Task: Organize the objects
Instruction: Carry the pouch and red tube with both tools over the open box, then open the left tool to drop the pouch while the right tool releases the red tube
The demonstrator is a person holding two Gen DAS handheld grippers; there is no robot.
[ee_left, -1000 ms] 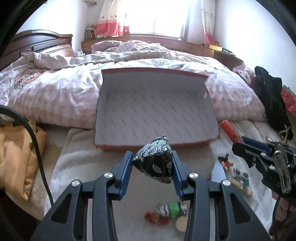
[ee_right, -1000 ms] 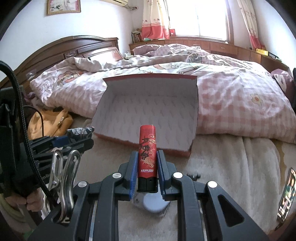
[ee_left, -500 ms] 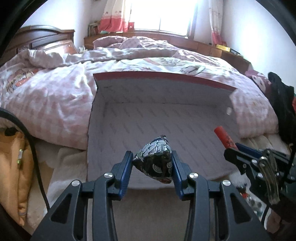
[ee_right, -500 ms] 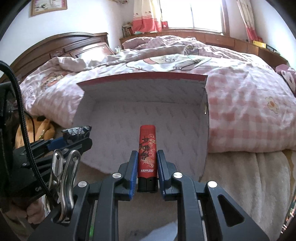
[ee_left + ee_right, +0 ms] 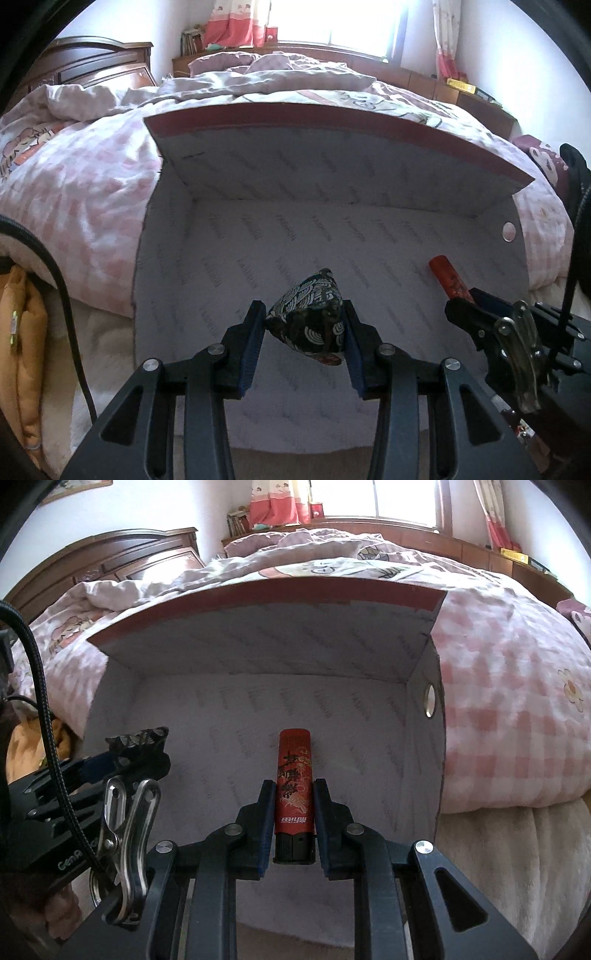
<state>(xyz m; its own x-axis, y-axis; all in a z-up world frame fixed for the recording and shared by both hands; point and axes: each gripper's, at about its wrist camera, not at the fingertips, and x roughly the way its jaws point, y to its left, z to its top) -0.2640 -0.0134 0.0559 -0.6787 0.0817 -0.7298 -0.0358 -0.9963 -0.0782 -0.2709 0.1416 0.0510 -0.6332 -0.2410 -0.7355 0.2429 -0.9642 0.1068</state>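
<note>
A: Nearest to us, the left gripper (image 5: 304, 334) is clamped on the patterned pouch (image 5: 308, 325), its two blue pads pressing the pouch from either side, held above the front of the open box (image 5: 229, 236).

B: And our right gripper (image 5: 294, 819) is squeezed onto the red tube (image 5: 294, 779), which stands upright between the pads, black cap down. In the left view the same tube (image 5: 448, 277) pokes in from the right, over the box floor.

A: We count one pouch, one tube, one box, two grippers. Nothing lies between either load and the box floor.

B: Around us: an orange cloth (image 5: 22, 354) at far left, a black cable (image 5: 62, 295) crossing it, then the pink checked quilt (image 5: 509, 716) behind and beside the box.

A: Something small and red sits low right under our other gripper; we can't make it out.

B: Since a second ago both grippers have moved forward: the box, then well ahead, now fills both views, and the small items on the blanket have dropped out of sight.
</note>
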